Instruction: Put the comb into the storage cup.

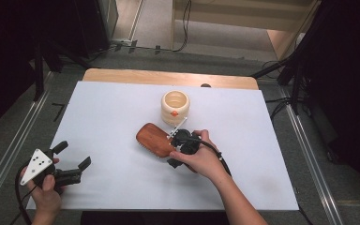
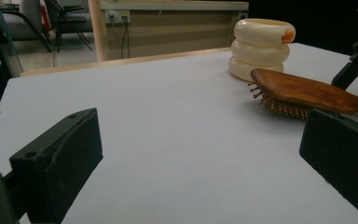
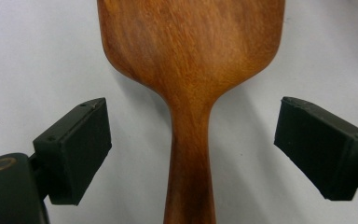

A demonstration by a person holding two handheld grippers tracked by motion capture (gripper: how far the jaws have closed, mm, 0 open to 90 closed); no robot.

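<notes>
My right gripper [image 3: 191, 149], jaws wide, straddles the wooden hairbrush [image 3: 191, 70] handle, seemingly untouched; my left gripper [image 2: 200, 158] gapes idle.

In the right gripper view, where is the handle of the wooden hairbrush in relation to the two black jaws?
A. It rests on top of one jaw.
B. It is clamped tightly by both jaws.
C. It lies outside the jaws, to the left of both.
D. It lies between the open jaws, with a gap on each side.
D: the wooden hairbrush handle runs up between the jaws of the right gripper, and white table shows on each side of it.
</notes>
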